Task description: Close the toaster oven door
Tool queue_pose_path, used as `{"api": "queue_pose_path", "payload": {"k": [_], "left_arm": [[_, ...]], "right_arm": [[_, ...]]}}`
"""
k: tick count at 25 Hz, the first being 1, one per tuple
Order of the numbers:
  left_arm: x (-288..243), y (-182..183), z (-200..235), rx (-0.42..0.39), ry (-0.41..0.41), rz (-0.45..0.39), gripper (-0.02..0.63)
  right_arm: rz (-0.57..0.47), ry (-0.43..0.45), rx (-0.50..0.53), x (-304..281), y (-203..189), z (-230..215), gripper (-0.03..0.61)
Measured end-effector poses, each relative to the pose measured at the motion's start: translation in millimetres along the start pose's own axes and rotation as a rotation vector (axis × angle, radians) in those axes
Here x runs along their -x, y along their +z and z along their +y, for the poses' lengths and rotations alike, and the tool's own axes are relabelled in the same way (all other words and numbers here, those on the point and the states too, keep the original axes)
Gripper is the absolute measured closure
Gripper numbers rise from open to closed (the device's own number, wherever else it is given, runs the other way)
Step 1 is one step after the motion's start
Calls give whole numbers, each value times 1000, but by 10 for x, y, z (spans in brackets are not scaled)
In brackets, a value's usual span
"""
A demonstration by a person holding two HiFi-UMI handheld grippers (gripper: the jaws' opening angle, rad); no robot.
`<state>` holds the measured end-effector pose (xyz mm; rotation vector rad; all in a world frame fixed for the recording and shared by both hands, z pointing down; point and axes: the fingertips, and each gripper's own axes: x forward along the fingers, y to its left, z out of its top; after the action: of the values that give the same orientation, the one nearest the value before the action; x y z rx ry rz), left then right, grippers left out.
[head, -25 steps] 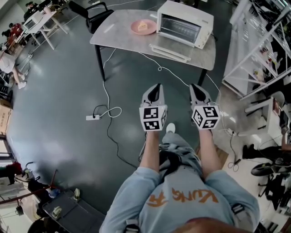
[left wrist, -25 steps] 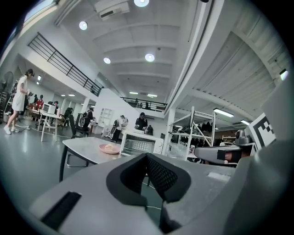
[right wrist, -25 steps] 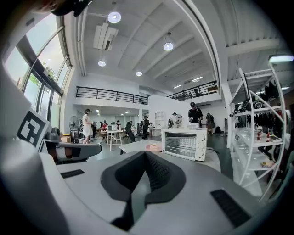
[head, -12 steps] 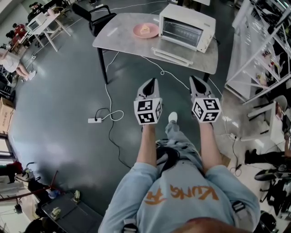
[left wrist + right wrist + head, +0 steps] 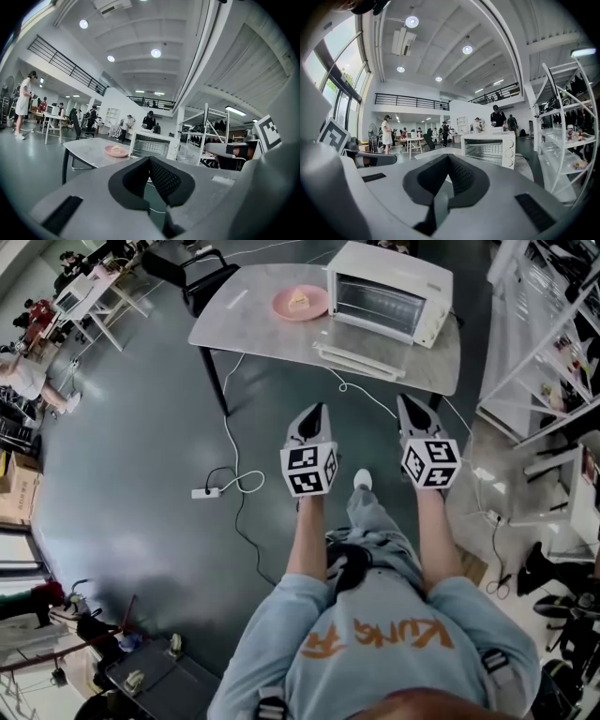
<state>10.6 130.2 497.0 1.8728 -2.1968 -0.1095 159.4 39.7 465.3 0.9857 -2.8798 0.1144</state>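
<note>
One grey table [image 5: 253, 329] stands ahead, well apart from the person, with the white toaster oven [image 5: 389, 292] at its right end. The oven's door [image 5: 361, 360] is open, lying flat toward the table's near edge. The left gripper [image 5: 320, 411] and right gripper [image 5: 409, 401] are both pinched together with nothing between them, held out above the floor. This looks like the approach. Next, I judge, a gripper must get under the door's front edge and swing it up. A shelf rack [image 5: 544, 352] stands to the right and a chair [image 5: 187, 268] at the far left. A pink plate [image 5: 281, 306] sits beside the oven. A cable [image 5: 230, 442] trails to a power strip [image 5: 206, 492] near the walking path.
</note>
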Motion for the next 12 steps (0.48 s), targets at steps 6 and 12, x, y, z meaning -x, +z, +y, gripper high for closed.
{"api": "queue_pose_path", "payload": {"k": [6,12], "left_arm": [[-565,-172,186,36,21,49,612],[-1466,-295,349,83,44,94,612]], "right_arm": [[63,11,-10,-556,-243,-277,581],[145,29,-4,-1373,-461,-773,581]]}}
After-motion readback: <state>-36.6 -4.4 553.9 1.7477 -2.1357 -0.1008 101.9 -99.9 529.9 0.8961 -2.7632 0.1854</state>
